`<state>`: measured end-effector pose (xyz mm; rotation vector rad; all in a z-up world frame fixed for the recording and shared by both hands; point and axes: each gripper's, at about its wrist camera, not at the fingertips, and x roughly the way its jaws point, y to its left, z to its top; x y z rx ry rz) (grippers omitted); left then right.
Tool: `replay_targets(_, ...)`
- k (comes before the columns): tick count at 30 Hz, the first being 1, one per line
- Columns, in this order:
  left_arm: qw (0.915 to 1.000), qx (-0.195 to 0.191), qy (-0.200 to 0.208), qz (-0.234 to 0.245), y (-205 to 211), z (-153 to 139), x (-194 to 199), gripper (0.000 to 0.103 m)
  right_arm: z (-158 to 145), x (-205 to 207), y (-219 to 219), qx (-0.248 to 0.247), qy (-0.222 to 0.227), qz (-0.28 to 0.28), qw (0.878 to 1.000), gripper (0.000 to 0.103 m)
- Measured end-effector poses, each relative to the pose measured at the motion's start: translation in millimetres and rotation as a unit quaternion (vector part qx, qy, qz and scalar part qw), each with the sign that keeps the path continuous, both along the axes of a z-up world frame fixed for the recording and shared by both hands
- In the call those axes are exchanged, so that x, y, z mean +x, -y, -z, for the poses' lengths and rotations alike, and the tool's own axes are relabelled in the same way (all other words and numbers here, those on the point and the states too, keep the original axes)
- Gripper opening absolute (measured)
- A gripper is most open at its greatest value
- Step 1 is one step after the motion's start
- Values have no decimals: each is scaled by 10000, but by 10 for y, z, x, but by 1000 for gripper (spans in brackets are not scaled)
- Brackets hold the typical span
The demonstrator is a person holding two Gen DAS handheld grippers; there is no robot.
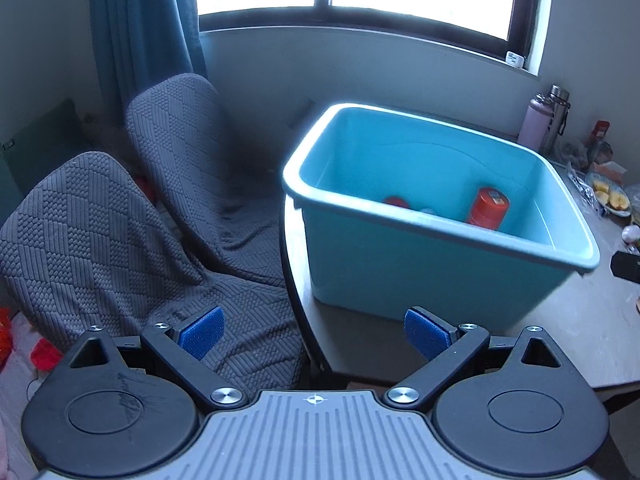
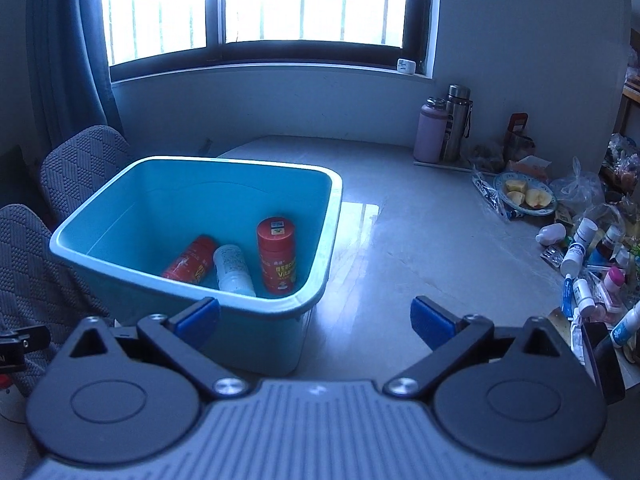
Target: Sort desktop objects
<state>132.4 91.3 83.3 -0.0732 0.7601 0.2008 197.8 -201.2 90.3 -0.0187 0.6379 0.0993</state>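
A teal plastic bin (image 2: pixel 320 232) stands on the table's left part; it also shows in the left wrist view (image 1: pixel 440 276). Inside it an upright red bottle (image 2: pixel 276 256), a red bottle lying down (image 2: pixel 188 260) and a white bottle lying down (image 2: pixel 232 268) rest on the bottom. My right gripper (image 2: pixel 316 320) is open and empty, just in front of the bin's near right corner. My left gripper (image 1: pixel 316 334) is open and empty, in front of the bin's near left side at the table edge. Several small bottles and tubes (image 2: pixel 580 256) lie in a heap at the right.
Two chairs with grey knit covers (image 1: pixel 160 216) stand left of the table. A pink flask (image 2: pixel 430 132) and a steel flask (image 2: pixel 456 120) stand at the back right. A plate of apple slices (image 2: pixel 524 196) and plastic bags (image 2: pixel 580 188) sit beside them.
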Motion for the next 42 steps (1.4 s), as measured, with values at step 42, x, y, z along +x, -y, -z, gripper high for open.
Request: replay_targets(42,9996,96,-121,224,149,-767,1686,98,-220,1306,165,582,-241,-128,9979,102)
